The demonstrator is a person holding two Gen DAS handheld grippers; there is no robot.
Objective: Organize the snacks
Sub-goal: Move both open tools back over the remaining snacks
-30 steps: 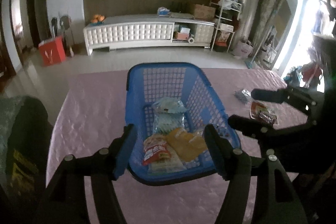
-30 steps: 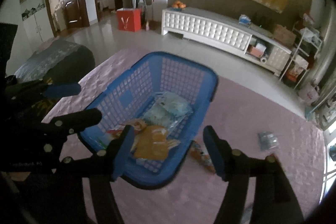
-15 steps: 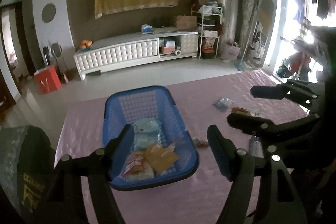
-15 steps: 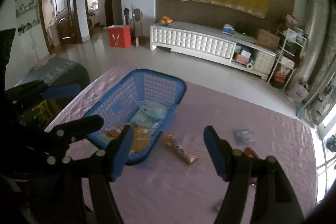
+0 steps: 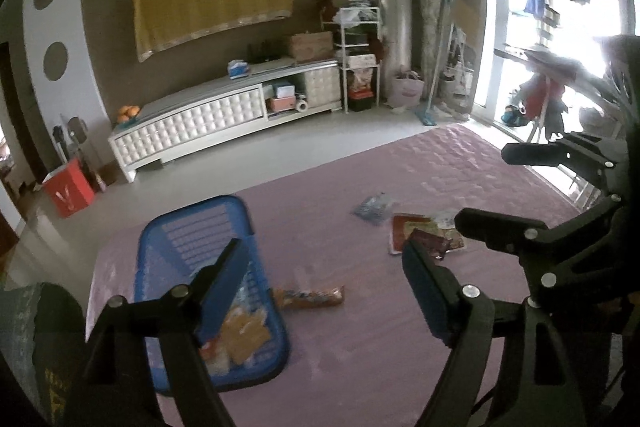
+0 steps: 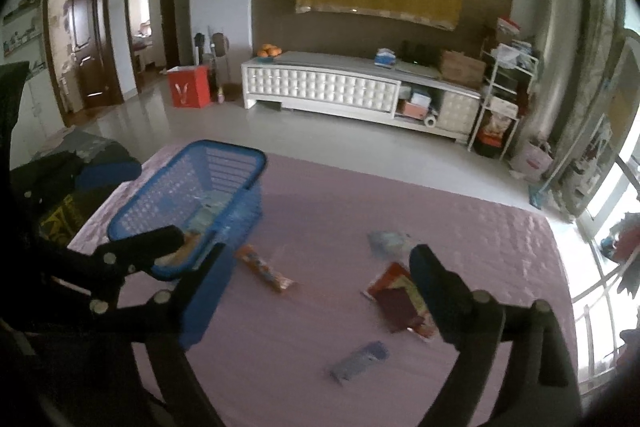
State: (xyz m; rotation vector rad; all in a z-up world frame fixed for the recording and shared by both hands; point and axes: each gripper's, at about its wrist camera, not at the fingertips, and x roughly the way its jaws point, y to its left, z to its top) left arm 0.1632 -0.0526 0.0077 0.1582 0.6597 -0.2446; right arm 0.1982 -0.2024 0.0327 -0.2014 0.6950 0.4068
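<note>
A blue plastic basket stands at the left of the pink-covered table and holds several snack packets. An orange snack bar lies just right of it. A red and dark packet pile, a small silvery-blue packet and a blue packet lie further right. My left gripper is open and empty above the table. My right gripper is open and empty; it also shows at the right of the left wrist view.
The pink quilted table cover ends at a far edge towards the tiled floor. A dark chair with a cloth stands at the table's left. A white TV cabinet and shelves stand far behind.
Both grippers have pulled back and swung right, away from the basket. The basket now sits at the left of both views and the loose packets on the right have come into view.
</note>
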